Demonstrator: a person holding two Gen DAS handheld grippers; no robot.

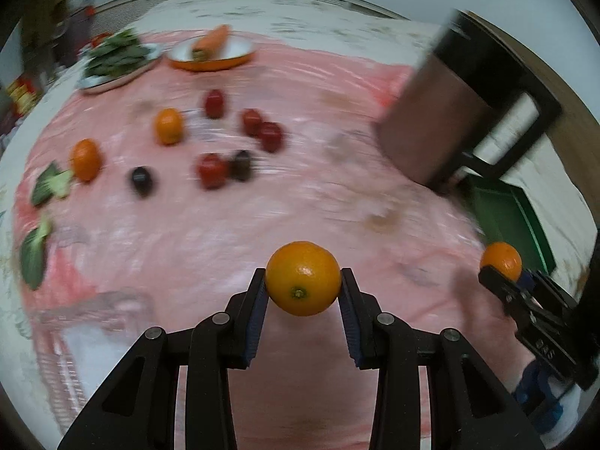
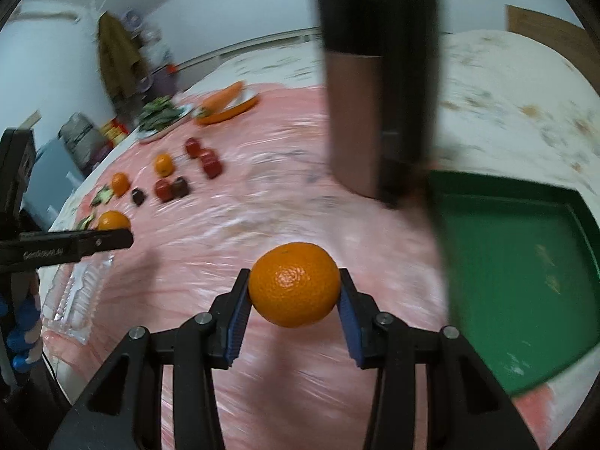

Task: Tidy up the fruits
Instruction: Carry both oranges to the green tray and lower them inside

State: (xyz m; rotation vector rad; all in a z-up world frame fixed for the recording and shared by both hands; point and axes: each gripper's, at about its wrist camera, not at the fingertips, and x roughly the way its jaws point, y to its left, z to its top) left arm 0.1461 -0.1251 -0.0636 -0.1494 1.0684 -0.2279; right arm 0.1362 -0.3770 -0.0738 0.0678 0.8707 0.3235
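My left gripper (image 1: 303, 281) is shut on an orange (image 1: 302, 278), held above the pink table cover. My right gripper (image 2: 294, 285) is shut on a second orange (image 2: 294, 284), and both show again from the side at the right edge of the left wrist view, the orange (image 1: 501, 260) between the fingers. The left gripper's orange (image 2: 113, 221) appears at the left of the right wrist view. Two more oranges (image 1: 168, 126) (image 1: 85, 159), several red fruits (image 1: 268, 135) and two dark fruits (image 1: 141, 180) lie on the cover farther away. A green tray (image 2: 525, 281) sits at the right.
A tall brown and black container (image 2: 360, 120) stands beside the tray. At the far side are an orange-rimmed plate with a carrot (image 1: 212, 47) and a plate of leafy greens (image 1: 116, 58). Broccoli pieces (image 1: 50, 185) lie at the left. A clear plastic box (image 2: 75, 300) lies near the front edge.
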